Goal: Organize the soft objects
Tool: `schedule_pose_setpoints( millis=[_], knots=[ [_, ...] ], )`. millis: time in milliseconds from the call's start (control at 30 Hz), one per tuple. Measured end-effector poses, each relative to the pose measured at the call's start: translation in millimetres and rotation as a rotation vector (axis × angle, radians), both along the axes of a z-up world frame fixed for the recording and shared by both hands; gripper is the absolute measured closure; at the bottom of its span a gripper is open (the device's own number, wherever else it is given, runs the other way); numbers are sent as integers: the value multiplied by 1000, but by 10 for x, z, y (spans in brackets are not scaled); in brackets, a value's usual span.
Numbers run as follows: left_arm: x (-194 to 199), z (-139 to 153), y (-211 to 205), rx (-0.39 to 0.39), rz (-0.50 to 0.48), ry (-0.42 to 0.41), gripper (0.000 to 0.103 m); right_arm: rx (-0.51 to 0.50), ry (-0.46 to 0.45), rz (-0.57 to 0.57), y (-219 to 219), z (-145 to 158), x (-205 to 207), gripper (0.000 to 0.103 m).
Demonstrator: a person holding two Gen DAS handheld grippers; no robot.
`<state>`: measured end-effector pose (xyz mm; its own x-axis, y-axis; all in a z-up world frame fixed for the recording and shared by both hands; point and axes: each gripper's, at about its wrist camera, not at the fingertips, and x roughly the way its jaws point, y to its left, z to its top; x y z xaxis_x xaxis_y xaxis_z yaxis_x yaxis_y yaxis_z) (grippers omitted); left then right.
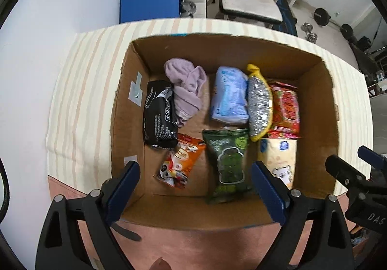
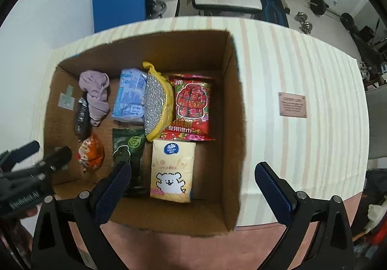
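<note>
1. We hold the left gripper [image 1: 196,187] above the near side of the cardboard box [image 1: 321,105], pointing down, its jaws spread wide with nothing between them.
2. Our right gripper [image 2: 193,187] hangs over the box's right half — jaws likewise released and empty.
3. The soft things all lie on the box floor: a lilac cloth [image 1: 187,88] beside a black packet [image 1: 159,115], a blue tissue pack [image 1: 229,96] touching a yellow-edged scrubber [image 1: 260,103], then a red wipes packet [image 1: 286,110].
4. Nearer us lie an orange snack bag [image 1: 180,161], a green pouch [image 1: 228,163] and a cream tissue pack [image 2: 173,171].
5. The box stands on a striped cloth [image 2: 302,71].
</note>
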<state>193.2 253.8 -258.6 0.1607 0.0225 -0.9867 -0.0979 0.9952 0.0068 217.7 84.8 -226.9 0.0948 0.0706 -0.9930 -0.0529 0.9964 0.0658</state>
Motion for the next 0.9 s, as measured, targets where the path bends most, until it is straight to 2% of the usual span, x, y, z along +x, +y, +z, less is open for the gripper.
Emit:
schedule_pose_setpoints(
  millis=[133,300,567,733,900],
  knots=[
    [-150,296,-139,6,-2,-64,9,40,-49,-26,-97,300,-151,0],
    [-438,817,-327,40,-32,-172,9,66,-144,-50,-250,820,-438,0],
    [-917,1658,-365,3,9,-294,9,73,-254,-52,-428,1642,-968,0],
    [-1163,1973,-364,-10,26,-315,9,79,-292,-40,-473,2052,-1314,0],
    [-1395,2161,-393,-14,28,-312,9,98,-302,-7,-480,2384,-1566,0]
  ],
)
